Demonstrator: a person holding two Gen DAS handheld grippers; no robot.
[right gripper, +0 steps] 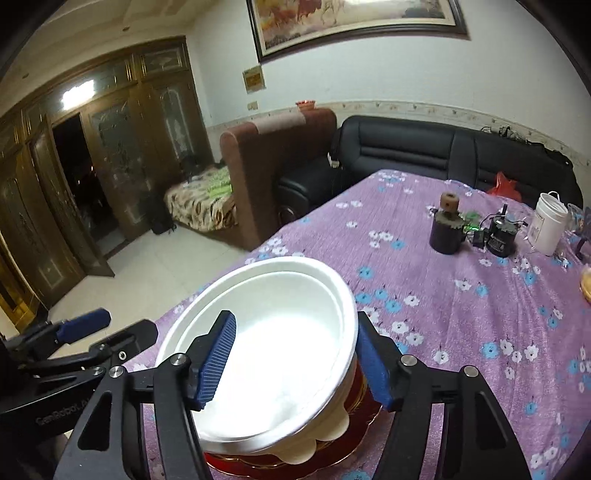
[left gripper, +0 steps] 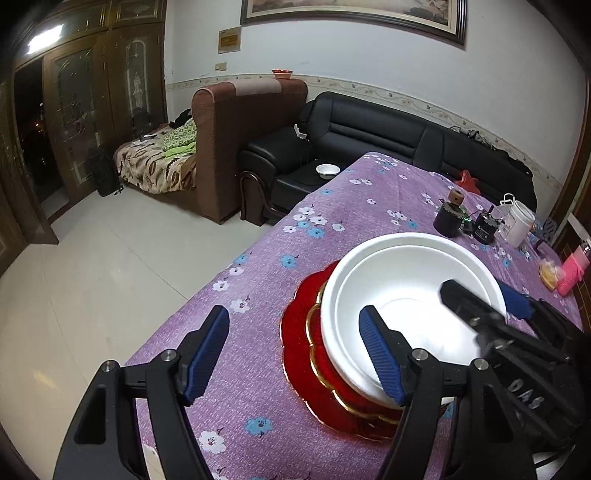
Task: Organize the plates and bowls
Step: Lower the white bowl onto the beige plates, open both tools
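White bowl [left gripper: 413, 295] sits on red plate [left gripper: 299, 332] with gold scalloped rim, on purple flowered desk [left gripper: 332, 221]. Right gripper [right gripper: 295, 363] spread, fingers straddling bowl's right wall, not pinching. Left gripper [left gripper: 291, 352] spread, empty, beside plate.

This is a lived-in home sitting room: a black leather sofa [left gripper: 388, 136] runs along the white wall under a large framed painting [left gripper: 354, 14], with a brown fabric armchair-sofa [left gripper: 236, 140] beside it and a leaf-patterned blanket [left gripper: 155, 170] rumpled over its seat. Dark carved wooden doors with etched glass panels [left gripper: 77, 110] open onto pale floor tiles [left gripper: 92, 266]. A table under a purple flowered cloth [left gripper: 280, 236] holds household oddments such as a white plastic tub [left gripper: 517, 221].
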